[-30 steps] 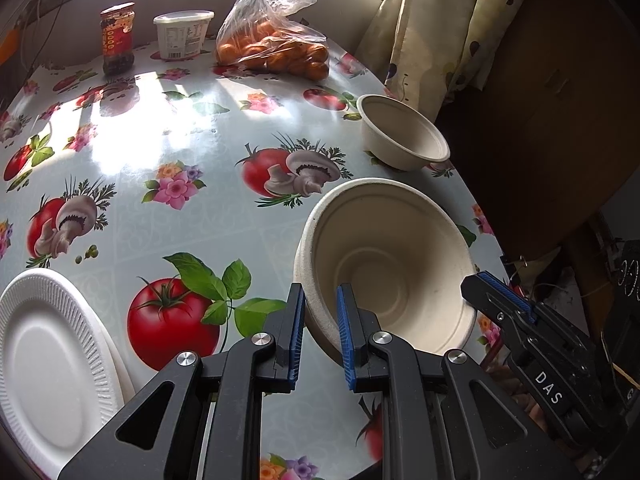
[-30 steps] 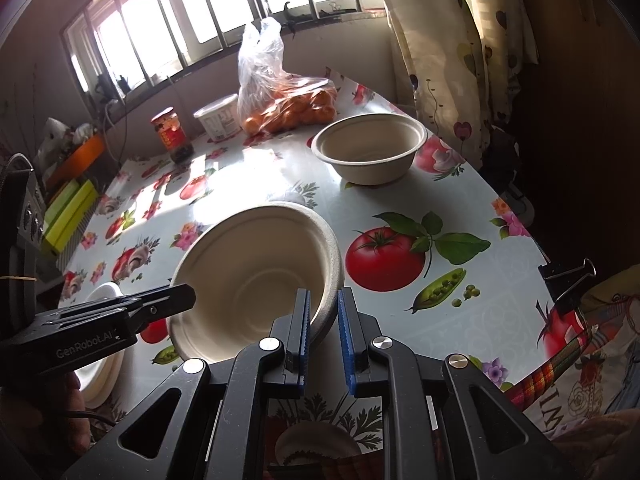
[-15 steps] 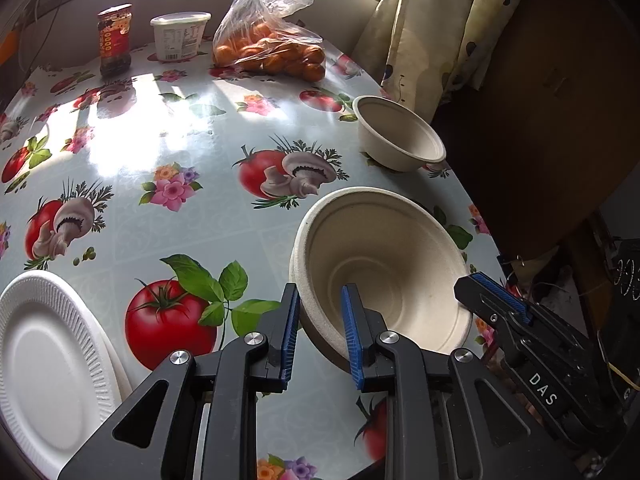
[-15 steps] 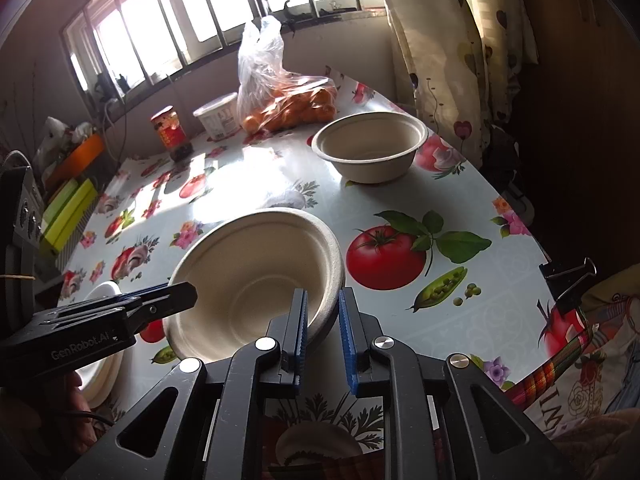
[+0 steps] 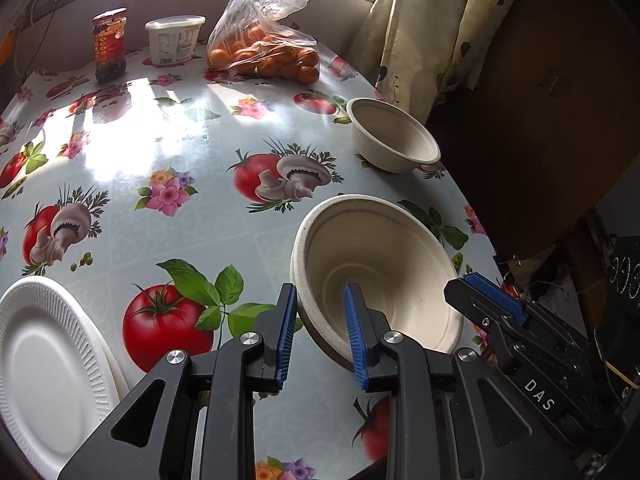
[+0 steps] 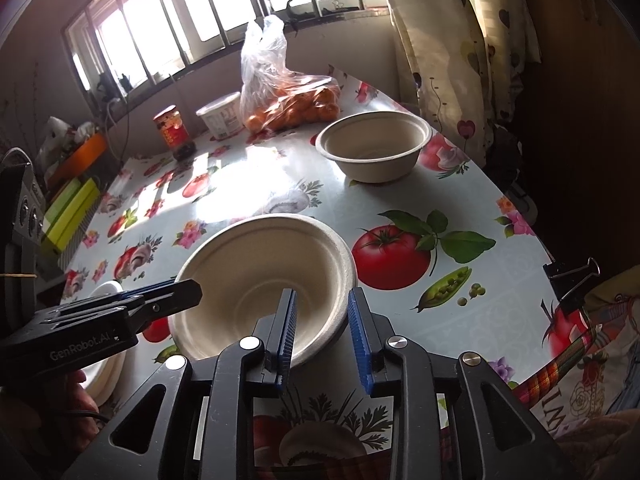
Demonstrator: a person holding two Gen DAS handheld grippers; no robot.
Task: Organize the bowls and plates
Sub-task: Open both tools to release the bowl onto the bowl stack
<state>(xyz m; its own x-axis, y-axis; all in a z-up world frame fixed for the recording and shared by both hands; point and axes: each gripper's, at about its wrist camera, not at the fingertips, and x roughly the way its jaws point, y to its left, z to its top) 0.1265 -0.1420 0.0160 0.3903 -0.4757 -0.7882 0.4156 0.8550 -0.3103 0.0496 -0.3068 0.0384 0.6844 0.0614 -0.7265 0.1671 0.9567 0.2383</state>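
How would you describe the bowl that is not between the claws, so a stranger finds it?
Start at the bag of oranges by the window. Just in front of it, near the curtain-side table edge, stands a beige bowl. Unlike the other bowl, it sits alone with no claw near it.

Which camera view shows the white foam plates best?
The left wrist view: the white foam plates show their ribbed rim and flat centre at the table's near left edge. In the right wrist view only a sliver shows, the rest hidden behind the left gripper.
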